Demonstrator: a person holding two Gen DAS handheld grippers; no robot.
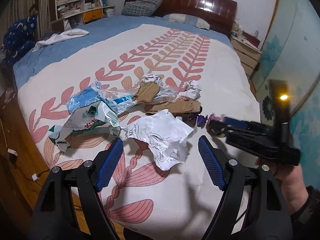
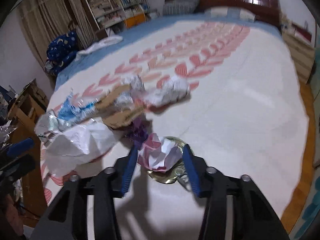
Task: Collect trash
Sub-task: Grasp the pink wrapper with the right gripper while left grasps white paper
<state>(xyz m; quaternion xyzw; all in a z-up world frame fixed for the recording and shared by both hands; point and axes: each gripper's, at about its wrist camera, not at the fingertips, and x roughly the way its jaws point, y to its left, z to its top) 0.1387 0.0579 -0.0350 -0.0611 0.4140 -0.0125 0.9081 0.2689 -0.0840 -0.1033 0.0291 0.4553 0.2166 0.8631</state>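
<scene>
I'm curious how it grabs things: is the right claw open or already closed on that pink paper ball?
Still open. The right gripper straddles the paper ball, with a gap visible at its right finger; blur hides the left side.

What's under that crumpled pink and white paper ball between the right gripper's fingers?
A shiny gold round piece, maybe a lid, lies on the bedspread under the paper ball. The ball covers most of it, so what it is stays unclear.

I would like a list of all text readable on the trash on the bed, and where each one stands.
No text can be read with certainty.
Green and white bag: red characters and a barcode, too small to read.
White crumpled sheet: printed lines and drawings, too blurred.
Blue plastic wrapper: print unreadable.
</scene>
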